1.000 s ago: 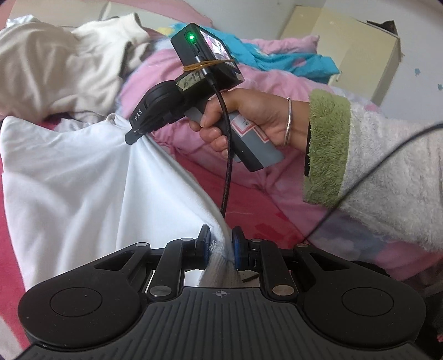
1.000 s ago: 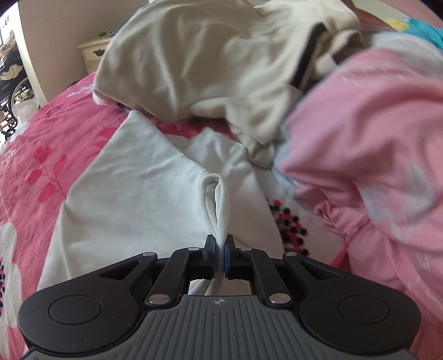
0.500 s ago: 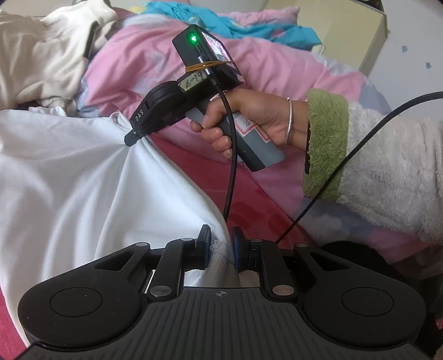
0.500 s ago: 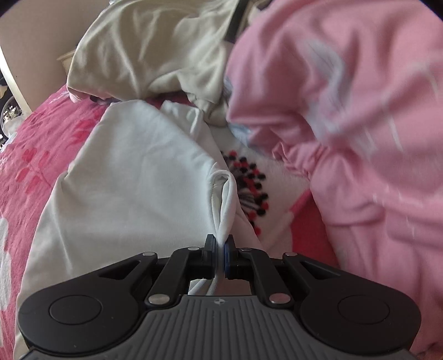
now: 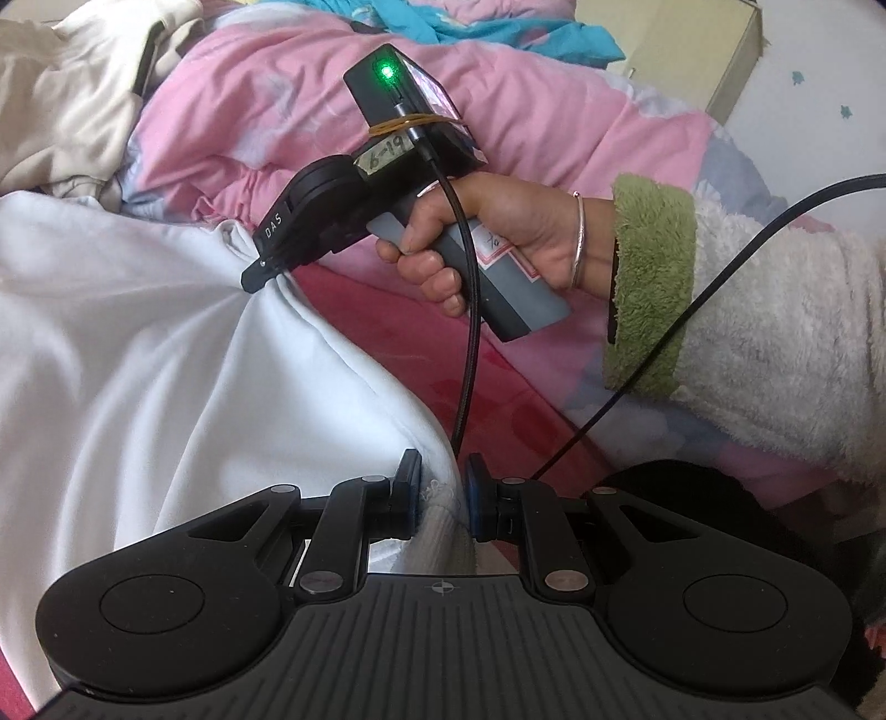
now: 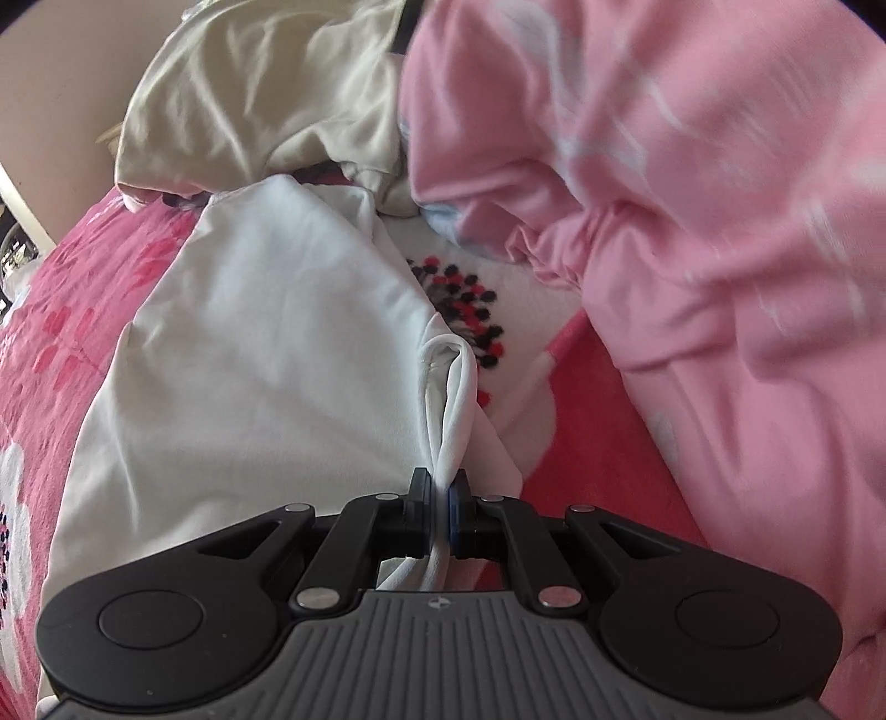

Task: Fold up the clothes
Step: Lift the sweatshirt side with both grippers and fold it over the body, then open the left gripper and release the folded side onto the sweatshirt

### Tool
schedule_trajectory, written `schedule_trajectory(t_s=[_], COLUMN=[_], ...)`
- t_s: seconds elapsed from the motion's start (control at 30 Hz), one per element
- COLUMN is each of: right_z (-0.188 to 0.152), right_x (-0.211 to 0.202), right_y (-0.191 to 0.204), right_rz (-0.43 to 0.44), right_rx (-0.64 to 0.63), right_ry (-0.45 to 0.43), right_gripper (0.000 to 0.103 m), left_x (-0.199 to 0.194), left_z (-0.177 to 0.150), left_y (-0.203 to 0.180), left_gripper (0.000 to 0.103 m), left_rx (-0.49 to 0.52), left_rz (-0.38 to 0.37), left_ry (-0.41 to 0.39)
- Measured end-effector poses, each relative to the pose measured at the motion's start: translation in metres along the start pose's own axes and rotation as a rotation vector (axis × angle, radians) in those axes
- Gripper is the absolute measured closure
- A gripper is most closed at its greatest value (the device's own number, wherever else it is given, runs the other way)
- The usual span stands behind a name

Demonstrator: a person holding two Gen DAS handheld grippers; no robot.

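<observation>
A white garment [image 5: 155, 354] lies spread over the pink bed; it also shows in the right wrist view [image 6: 266, 343]. My left gripper [image 5: 440, 487] is shut on a ribbed edge of the white garment at the bottom of its view. My right gripper [image 6: 441, 490] is shut on a bunched fold of the same garment. In the left wrist view the right gripper [image 5: 260, 274] pinches the cloth's far edge, held by a hand in a fluffy white sleeve with a green cuff. The cloth hangs stretched between the two grippers.
A pink quilt [image 6: 692, 194] is heaped to the right, also seen in the left wrist view [image 5: 288, 111]. A beige garment [image 6: 266, 99] lies crumpled behind. A blue cloth [image 5: 498, 33] and a cardboard box [image 5: 686, 50] are at the back. A black cable [image 5: 470, 332] hangs from the right gripper.
Both grippers have carried the white garment toward the pink quilt, which now fills more of the right wrist view. The grips have not changed.
</observation>
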State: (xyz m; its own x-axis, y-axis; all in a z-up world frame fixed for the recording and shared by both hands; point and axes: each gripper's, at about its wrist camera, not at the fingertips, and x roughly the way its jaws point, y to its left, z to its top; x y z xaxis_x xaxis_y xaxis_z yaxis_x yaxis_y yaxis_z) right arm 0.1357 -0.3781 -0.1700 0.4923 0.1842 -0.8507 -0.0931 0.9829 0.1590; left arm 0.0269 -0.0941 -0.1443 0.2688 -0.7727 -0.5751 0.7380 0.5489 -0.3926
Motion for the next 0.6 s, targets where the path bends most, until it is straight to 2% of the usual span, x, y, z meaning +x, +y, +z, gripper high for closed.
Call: schedule_trajectory(t_s=[0.23,0.47,0.6], right_z=[-0.004,-0.028,-0.051], right_x=[0.0,-0.023,-0.033], right_y=[-0.006,-0.012,-0.011], right_rz=[0.016,0.09,0.142], right_rx=[0.061,0.207,0.274], right_ry=[0.02,0.108,0.203], right_gripper=[0.095,0.076,0.072], left_x=[0.01,0.013,0.014], left_z=[-0.005,-0.009,-0.01], left_y=[-0.002,-0.007,-0.008], left_gripper=[0.088,0.087,0.085], left_rx=[0.028,0.068,0.079], left_rz=[0.02,0.038,0.046], left_ry=[0.025,0.018,0.016])
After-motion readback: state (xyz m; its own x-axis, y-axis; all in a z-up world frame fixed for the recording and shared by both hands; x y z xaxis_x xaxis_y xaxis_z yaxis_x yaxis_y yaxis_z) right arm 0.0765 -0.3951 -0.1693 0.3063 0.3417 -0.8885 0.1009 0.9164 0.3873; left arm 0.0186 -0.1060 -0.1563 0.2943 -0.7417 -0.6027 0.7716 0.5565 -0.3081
